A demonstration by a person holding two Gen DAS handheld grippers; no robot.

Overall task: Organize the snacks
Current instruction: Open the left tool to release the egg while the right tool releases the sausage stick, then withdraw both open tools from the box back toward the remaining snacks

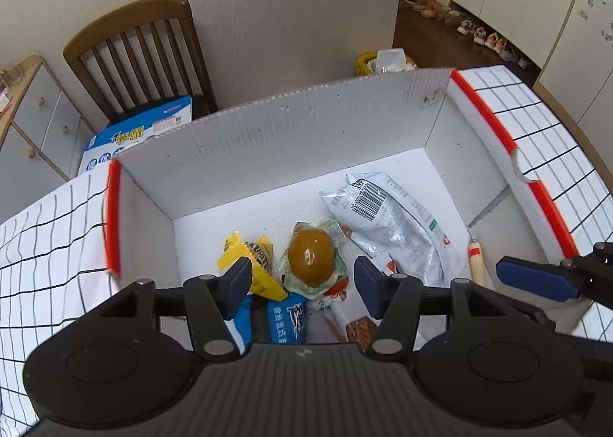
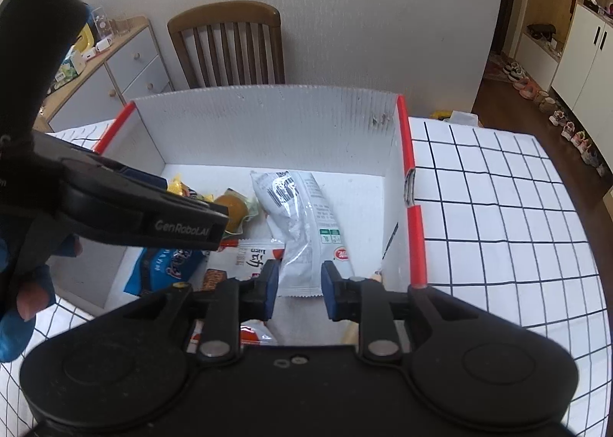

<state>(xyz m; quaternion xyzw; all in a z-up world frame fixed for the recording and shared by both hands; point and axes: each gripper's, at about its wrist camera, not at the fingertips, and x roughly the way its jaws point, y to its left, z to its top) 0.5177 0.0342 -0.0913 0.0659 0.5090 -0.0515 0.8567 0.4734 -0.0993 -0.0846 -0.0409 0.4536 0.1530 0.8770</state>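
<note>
A white box with red-edged walls (image 1: 291,138) (image 2: 268,119) stands on the checked tablecloth and holds several snacks. Inside lie a silver packet (image 1: 394,222) (image 2: 302,215), a clear-wrapped brown bun (image 1: 310,257) (image 2: 234,210), a yellow packet (image 1: 253,261), a blue packet (image 1: 283,322) (image 2: 164,264) and a thin sausage stick (image 1: 476,261). My left gripper (image 1: 302,283) is open and empty above the bun. My right gripper (image 2: 297,287) is open and empty over the silver packet's near end. One of its blue fingers (image 1: 536,280) shows in the left wrist view.
A wooden chair (image 1: 141,54) (image 2: 230,46) stands behind the box with a blue carton (image 1: 138,134) on its seat. A drawer cabinet (image 2: 115,73) stands at the left. The checked tablecloth (image 2: 498,215) extends to the right of the box.
</note>
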